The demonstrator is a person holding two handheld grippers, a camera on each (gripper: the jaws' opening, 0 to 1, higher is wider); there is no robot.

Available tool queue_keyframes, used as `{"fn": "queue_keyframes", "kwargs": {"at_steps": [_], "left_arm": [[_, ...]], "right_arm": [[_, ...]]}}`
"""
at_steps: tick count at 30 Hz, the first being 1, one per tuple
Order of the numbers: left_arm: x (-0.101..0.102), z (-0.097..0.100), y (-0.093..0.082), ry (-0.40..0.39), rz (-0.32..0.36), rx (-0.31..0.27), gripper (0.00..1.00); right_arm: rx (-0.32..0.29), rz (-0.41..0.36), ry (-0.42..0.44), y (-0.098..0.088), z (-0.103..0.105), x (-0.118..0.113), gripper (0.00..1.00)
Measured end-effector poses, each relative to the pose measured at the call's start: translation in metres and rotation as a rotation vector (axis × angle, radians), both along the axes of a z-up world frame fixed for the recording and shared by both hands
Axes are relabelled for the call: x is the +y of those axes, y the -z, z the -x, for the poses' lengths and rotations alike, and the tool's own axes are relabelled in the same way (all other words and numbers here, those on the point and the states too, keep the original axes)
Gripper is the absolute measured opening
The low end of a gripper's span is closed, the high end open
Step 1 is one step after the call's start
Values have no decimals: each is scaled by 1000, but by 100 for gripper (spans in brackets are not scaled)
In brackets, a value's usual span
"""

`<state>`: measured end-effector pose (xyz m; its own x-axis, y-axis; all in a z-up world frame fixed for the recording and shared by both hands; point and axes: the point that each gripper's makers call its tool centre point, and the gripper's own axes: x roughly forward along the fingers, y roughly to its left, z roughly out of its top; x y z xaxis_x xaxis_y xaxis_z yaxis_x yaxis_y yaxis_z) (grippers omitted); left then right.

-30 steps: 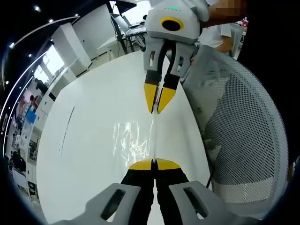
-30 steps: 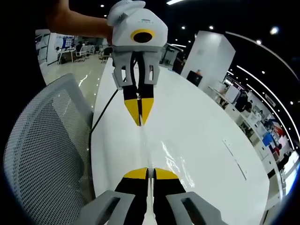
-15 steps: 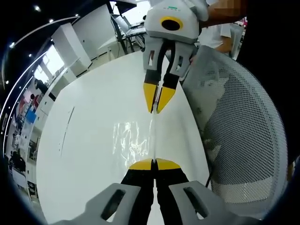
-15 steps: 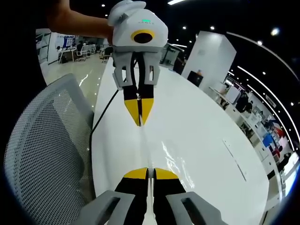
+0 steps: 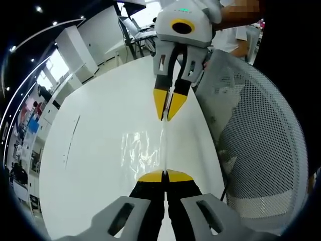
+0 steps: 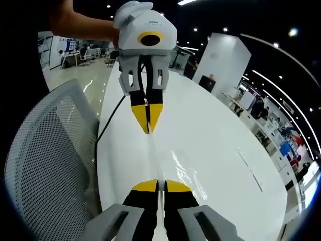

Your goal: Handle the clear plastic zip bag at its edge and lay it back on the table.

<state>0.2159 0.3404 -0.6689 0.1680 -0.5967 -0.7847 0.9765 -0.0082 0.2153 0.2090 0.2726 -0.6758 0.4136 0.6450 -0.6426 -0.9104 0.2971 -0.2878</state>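
Left claw: the left claw (image 5: pixel 165 175) is closed on one end of the zip bag's edge; it also appears in the right gripper view (image 6: pixel 147 128).
Bag: the clear plastic zip bag (image 5: pixel 143 153) hangs taut between both claws, above the white surface (image 5: pixel 90 150) near its chair-side edge.
Right claw: the right claw (image 6: pixel 161 186) is pinched on the opposite end of the same edge.
Doing it well: likely lower both claws together and level, so the film settles flat before release.
Around: a mesh chair (image 5: pixel 261 145) stands just beside the surface edge; a dark cable (image 6: pixel 108 123) runs along that edge.
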Motion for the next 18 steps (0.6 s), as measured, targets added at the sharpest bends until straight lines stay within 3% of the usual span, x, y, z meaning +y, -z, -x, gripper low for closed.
{"fn": "queue_keyframes", "kwargs": {"at_steps": [18], "left_arm": [[0, 1, -1, 0, 0, -1, 0]], "right_arm": [[-2, 0, 15, -1, -2, -6, 0]]}}
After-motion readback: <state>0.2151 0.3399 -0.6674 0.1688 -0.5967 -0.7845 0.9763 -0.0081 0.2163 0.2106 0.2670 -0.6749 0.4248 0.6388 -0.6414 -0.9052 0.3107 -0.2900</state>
